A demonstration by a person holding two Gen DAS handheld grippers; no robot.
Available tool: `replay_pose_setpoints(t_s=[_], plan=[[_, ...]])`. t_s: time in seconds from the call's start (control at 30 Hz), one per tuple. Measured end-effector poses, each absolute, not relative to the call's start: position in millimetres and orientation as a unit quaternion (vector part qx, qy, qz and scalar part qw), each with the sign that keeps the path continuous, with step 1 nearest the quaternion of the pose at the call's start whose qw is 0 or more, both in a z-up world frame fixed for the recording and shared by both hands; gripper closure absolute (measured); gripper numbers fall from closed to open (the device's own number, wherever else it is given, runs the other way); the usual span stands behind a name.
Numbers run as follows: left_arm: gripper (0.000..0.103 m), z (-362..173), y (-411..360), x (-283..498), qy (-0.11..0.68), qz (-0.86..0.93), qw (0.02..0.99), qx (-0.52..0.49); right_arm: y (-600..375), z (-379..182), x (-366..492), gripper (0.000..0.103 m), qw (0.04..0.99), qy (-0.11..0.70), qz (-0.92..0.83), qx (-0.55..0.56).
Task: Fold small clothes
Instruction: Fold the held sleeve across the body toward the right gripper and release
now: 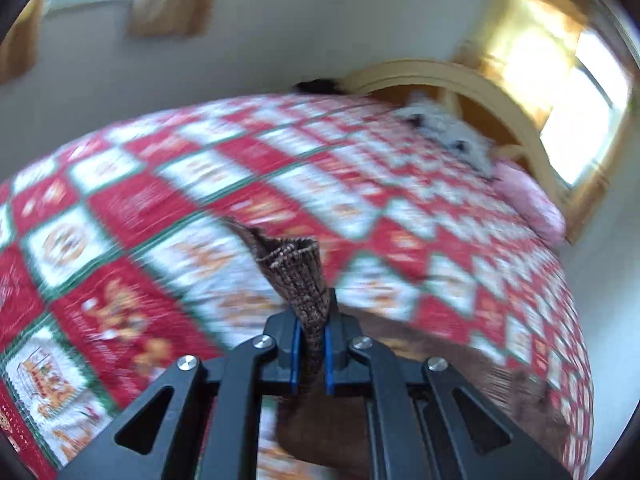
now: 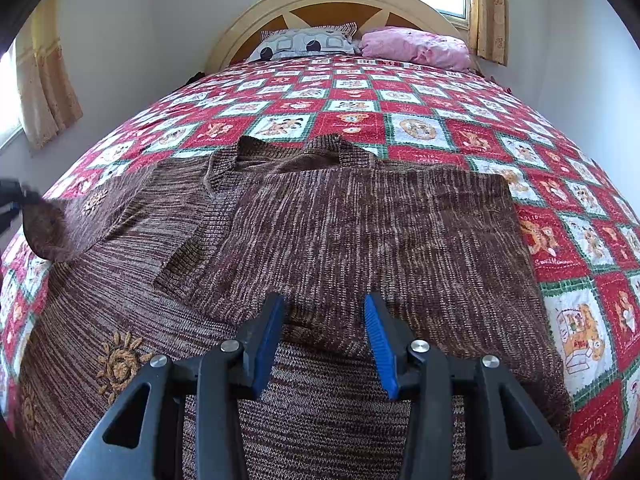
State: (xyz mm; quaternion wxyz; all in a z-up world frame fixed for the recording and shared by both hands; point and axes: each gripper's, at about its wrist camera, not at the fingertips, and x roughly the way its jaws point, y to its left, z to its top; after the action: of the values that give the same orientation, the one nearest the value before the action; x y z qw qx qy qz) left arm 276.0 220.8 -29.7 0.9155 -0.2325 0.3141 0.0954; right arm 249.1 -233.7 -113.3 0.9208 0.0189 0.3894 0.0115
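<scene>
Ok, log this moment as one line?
left claw: shut on brown knitted sweater cuff | right claw: open over sweater | surface: red patchwork bedspread

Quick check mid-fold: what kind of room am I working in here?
A bedroom, almost certainly. The brown sweater lies on a bed with a red patchwork bedspread, pillows sit against an arched wooden headboard, and curtained windows flank it.

The sweater (image 2: 360, 232) is a coarse brown marled knit, ribbed at collar and cuff, with raised tan embroidered suns (image 2: 120, 364). The bed's quilt (image 2: 440, 128) is printed cotton, matt and stitched. Both grippers' fingers (image 2: 378, 340) carry ridged blue rubbery pads on matt black plastic (bright metal pivot pins). The headboard (image 2: 332, 0) looks like painted wood, slightly glossy.
</scene>
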Motion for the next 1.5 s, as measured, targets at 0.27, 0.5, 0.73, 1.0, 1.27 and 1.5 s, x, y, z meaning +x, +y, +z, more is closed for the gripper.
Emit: replay_pose_setpoints(t_s=[0.27,0.5,0.73,1.0,1.27,1.5], plan=[[0.094,-11.8,49.0,248.5,0.312,-0.095,0.938,-0.117,-234.3,-113.0,248.7,0.059,0.921,0.389,0.013,0.022],[0.094,-65.4,-18.2,241.4,0.378,-0.111,0.918,-0.054,-234.6,-113.0,248.7,0.059,0.921,0.389,0.014,0.022],[0.069,-63.1,7.6,213.1,0.401,-0.111,0.908,-0.049,-233.4,-112.9,248.6,0.055,0.921,0.39,0.014,0.021],[0.037,-84.1,70.1,178.8,0.389,0.005,0.919,-0.065,-222.0,-98.9,247.8,0.045,0.923,0.38,0.056,0.019],[0.037,-97.0,84.7,180.3,0.403,0.015,0.906,-0.128,-156.8,-75.2,289.7,0.045,0.917,0.372,0.145,0.015],[0.032,-98.2,98.1,173.2,0.39,-0.007,0.904,-0.173,-109.9,-113.0,321.6,0.045,0.89,0.41,0.157,-0.12]])
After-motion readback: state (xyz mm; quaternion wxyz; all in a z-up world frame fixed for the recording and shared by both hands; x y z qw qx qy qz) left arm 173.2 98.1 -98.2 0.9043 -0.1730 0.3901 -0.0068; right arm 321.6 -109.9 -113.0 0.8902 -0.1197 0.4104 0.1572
